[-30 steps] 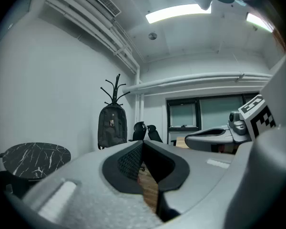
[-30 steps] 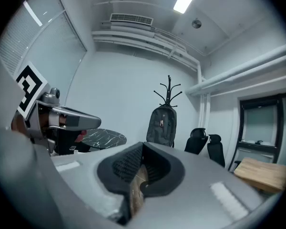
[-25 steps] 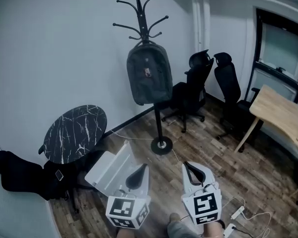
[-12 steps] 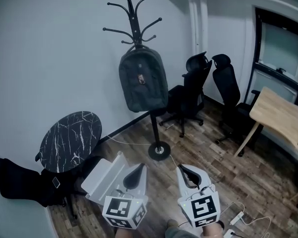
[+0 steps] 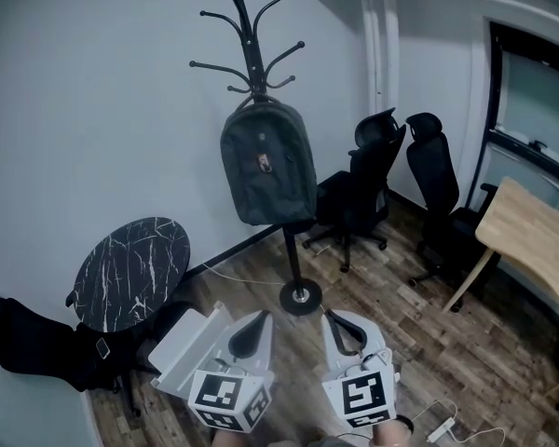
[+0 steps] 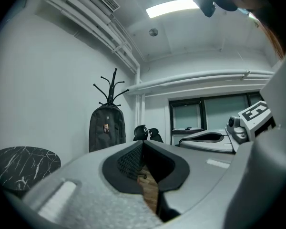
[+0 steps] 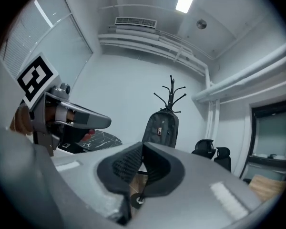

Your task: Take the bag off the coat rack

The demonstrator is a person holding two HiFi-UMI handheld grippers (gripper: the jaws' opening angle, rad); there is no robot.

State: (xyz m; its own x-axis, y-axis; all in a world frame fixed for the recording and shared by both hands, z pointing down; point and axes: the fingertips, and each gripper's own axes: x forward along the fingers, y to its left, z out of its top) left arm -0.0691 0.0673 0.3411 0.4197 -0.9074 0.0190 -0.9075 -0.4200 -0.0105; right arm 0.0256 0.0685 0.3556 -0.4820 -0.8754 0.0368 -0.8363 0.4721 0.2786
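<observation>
Above the wood floor (image 5: 391, 282), left claw (image 5: 259, 319) and right claw (image 5: 335, 322) hover abreast, pinched together, facing the bag (image 5: 267, 161).

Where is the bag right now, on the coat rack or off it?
On it: the bag hangs from the top of the coat rack, well clear of the floor.

White wall (image 5: 93, 110) fills upper left; wood-plank floor (image 5: 391, 287) lower right. Round black marble table (image 5: 130, 273) mid-left. 2 black office chairs (image 5: 363, 189) ctr-right, light wood desk (image 5: 536, 236) at right edge, dark-framed window (image 5: 531, 110) above it. Ceiling strip light (image 6: 169, 7) on.
</observation>
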